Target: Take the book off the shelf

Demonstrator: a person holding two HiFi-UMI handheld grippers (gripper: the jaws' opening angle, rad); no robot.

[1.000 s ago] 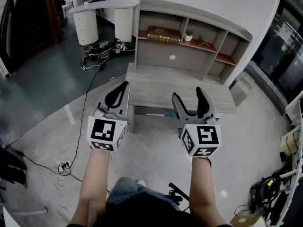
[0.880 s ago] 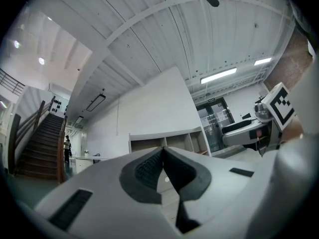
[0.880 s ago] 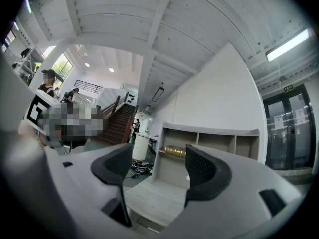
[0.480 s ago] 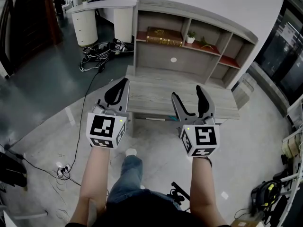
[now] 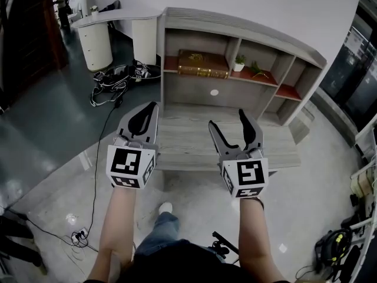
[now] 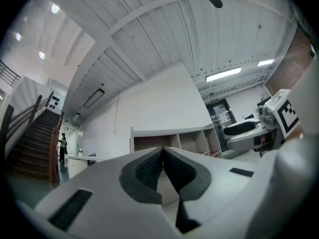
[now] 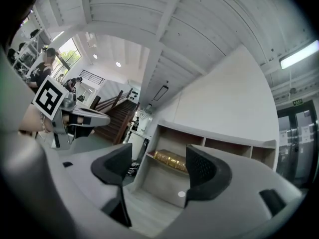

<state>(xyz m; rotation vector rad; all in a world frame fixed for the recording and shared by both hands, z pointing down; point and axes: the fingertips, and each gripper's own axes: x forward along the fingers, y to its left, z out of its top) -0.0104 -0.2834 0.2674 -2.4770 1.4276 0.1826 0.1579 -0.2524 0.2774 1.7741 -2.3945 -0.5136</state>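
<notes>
A brown book with gilt edging (image 5: pixel 202 63) lies flat in the upper left compartment of the grey wooden shelf unit (image 5: pixel 247 31), above its desk top (image 5: pixel 188 140). Both grippers hover over the desk's front, well short of the book. My left gripper (image 5: pixel 153 107) is shut, its pads pressed together with nothing between them (image 6: pixel 163 153). My right gripper (image 5: pixel 228 121) is open and empty. In the right gripper view the book (image 7: pixel 172 160) shows between the pads of my right gripper (image 7: pixel 157 167), still far off.
A small potted plant (image 5: pixel 238 62) and a green sprig (image 5: pixel 257 70) sit on the same shelf, right of the book. Tangled cables (image 5: pixel 115 76) lie on the floor at left by a white rounded counter (image 5: pixel 109 25). Black gear (image 5: pixel 331 245) lies at bottom right.
The person has stepped toward the desk, so the shelf unit looks nearer and both grippers now reach over the desk top. Left jaws stay shut, right jaws stay open.
</notes>
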